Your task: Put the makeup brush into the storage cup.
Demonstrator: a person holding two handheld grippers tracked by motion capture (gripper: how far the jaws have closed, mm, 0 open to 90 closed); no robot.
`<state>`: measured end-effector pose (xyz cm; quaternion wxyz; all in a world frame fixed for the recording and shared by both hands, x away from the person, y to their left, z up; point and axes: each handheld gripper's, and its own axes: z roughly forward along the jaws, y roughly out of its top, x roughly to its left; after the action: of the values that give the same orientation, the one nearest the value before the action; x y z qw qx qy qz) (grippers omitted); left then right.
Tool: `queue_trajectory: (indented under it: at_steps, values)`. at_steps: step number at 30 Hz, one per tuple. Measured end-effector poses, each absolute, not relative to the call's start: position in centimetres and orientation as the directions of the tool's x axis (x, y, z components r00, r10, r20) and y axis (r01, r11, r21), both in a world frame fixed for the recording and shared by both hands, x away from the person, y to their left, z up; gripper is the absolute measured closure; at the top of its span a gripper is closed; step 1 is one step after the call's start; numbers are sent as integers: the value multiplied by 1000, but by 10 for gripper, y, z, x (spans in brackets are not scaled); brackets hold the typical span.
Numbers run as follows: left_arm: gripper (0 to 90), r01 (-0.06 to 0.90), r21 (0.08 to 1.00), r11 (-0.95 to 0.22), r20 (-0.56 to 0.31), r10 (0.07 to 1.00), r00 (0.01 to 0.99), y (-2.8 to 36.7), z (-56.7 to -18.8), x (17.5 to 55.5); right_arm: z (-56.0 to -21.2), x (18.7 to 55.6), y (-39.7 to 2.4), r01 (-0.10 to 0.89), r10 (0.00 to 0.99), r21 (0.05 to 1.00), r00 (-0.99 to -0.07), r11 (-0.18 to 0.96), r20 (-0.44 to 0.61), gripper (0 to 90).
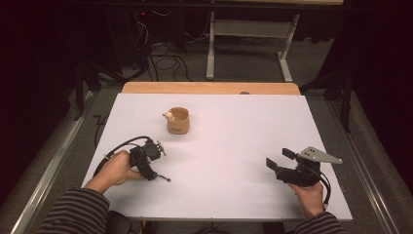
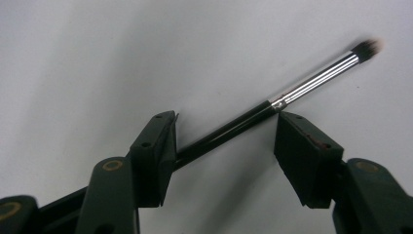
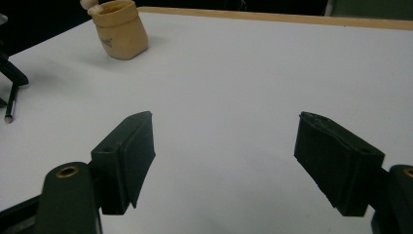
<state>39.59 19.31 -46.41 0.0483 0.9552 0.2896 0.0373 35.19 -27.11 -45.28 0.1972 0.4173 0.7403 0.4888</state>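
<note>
A slim make-up brush [image 2: 311, 80] with a black handle, silver ferrule and dark bristles lies slantwise on the white table top [image 1: 229, 141]. My left gripper [image 2: 226, 119] points down over it with its jaws apart, one on each side of the handle. The handle runs close by the left pad and past the tip of the right one. In the high view the left gripper [image 1: 155, 168] is at the front left and the brush [image 1: 164, 178] pokes out toward the right. My right gripper [image 1: 279, 157] rests at the front right, open, with nothing between its jaws [image 3: 224, 126].
A small tan cup [image 1: 178, 120] stands at the middle back of the table, a pale object [image 1: 167, 115] at its rim; the right gripper view has the cup [image 3: 120, 29] far left. A wooden strip [image 1: 209, 87] edges the far side. White surface lies between the hands.
</note>
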Motion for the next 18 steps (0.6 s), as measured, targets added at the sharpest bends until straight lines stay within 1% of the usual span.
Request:
queue_trajectory:
  at_steps: [7, 9, 10, 18]
  values:
    - [476, 559, 115, -821, 12, 564, 826, 193, -464, 397, -453, 351, -270, 431, 811, 884, -574, 180, 115, 238]
    - [507, 557, 115, -823, 4, 561, 828, 193, -464, 397, -453, 351, -270, 430, 811, 885, -574, 180, 114, 238]
    - [538, 556, 115, -823, 0, 560, 828, 193, -464, 396, -453, 351, -271, 426, 810, 886, -575, 181, 112, 238]
    - [592, 559, 115, -821, -15, 561, 827, 193, -464, 397, -453, 352, -270, 430, 810, 885, -575, 180, 114, 239]
